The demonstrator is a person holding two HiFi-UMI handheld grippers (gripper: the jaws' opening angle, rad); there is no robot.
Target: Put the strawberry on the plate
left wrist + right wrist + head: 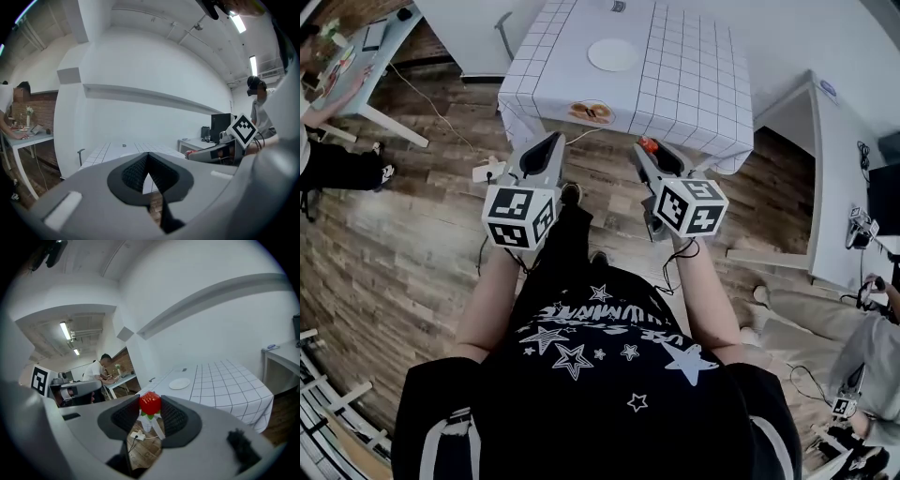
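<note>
strawberry (150,403) is pinched between the jaws of the right gripper (151,412), at frame centre. left gripper (148,164) jaws are pressed together, empty. the plate (179,383), further right on the table (225,380), is bare; i judge carrying and placing remain.

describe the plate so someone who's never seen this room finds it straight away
Find the white grid-lined table in the middle of the wooden floor. The plate lies toward its far side. It is white, round and empty, unlike the orange-brown item at the near edge.
</note>
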